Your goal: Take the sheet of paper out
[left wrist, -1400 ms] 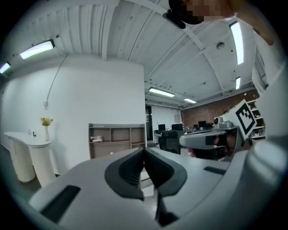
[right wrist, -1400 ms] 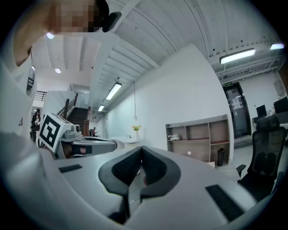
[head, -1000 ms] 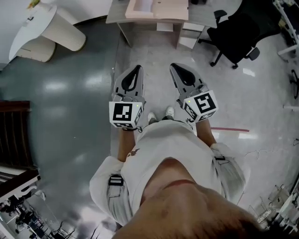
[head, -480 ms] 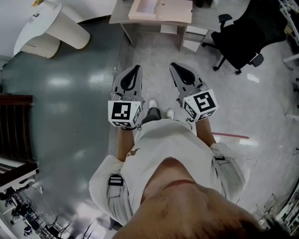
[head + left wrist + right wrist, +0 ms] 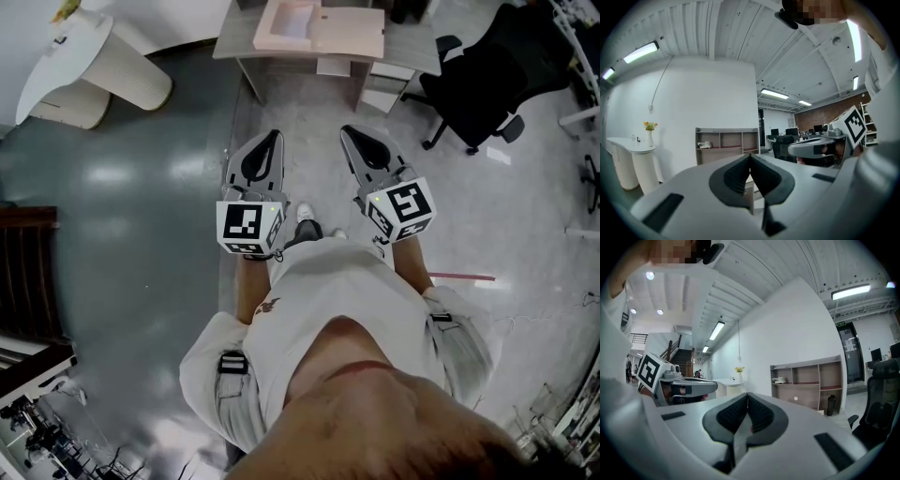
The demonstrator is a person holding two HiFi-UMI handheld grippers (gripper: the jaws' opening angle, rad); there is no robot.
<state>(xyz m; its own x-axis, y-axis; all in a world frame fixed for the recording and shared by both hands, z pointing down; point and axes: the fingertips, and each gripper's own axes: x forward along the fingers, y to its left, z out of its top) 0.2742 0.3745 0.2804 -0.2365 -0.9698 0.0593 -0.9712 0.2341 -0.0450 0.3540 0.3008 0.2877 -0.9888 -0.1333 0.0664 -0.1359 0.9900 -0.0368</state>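
Glossy grey floor (image 5: 141, 234), grey desk (image 5: 234, 42) ahead carrying a pale pink flat tray (image 5: 323, 30), sheet of paper not distinguishable there; left gripper (image 5: 274, 137) and right gripper (image 5: 349, 132) level, side by side, jaws of both closed, empty.

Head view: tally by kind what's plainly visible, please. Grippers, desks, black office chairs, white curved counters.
Grippers: 2 (left gripper, right gripper)
Desk: 1
Black office chair: 1
White curved counter: 1
Total: 5
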